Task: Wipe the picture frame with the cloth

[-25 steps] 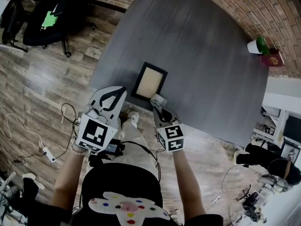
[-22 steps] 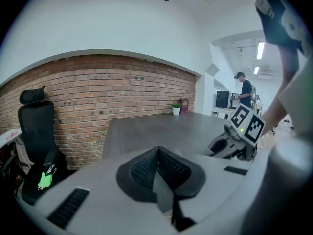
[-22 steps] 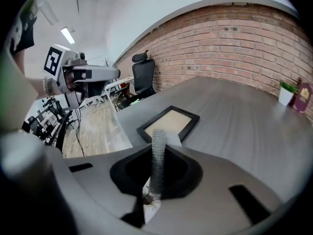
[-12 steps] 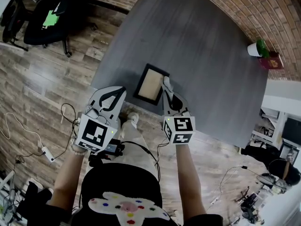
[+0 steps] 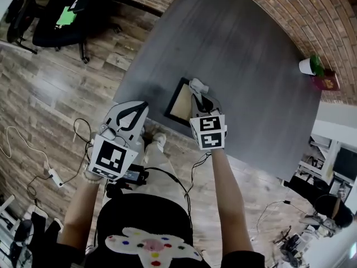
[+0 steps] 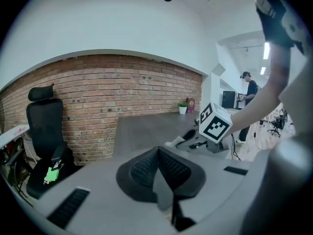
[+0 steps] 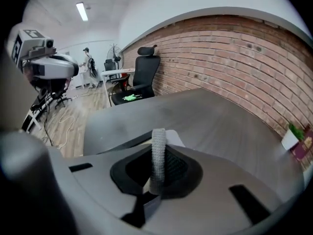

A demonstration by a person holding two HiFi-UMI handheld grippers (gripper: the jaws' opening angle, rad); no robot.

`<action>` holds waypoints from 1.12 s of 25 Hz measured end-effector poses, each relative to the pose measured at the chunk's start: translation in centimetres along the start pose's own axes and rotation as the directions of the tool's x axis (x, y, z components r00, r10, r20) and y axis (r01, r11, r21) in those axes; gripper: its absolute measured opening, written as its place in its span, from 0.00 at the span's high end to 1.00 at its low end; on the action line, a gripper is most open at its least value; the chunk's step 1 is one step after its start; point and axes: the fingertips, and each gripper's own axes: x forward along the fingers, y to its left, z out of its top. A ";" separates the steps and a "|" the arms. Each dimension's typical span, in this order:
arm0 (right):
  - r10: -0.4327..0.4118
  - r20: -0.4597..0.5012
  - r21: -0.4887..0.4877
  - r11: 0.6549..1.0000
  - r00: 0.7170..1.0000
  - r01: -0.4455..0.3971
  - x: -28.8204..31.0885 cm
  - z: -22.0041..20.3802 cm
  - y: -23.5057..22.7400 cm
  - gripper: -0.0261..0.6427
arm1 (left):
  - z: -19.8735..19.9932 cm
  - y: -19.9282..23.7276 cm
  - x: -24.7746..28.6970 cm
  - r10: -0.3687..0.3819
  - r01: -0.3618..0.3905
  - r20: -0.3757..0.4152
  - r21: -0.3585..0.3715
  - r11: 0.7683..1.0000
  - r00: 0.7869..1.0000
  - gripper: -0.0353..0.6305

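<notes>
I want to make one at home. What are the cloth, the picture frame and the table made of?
The cloth looks like pale grey knitted fabric: its edge shows bumpy loops. The picture frame has a dark, matte border, maybe wood or plastic. The table looks like grey wood or laminate, with faint grain streaks.

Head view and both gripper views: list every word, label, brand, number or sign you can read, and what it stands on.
No text is readable in any view.
Left gripper and right gripper, cube faces: black-and-white square patterns, no letters.
Dark red box by the white plant pot: any print too small.
Green item on the black office chair: too blurred.
</notes>
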 end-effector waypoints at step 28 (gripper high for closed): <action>0.221 -0.095 -0.129 0.964 0.971 -0.232 1.3 -1.4 5.6 0.92 | -0.4 0.0 -0.1 0.018 -0.018 -0.001 -0.013 1.000 1.000 0.93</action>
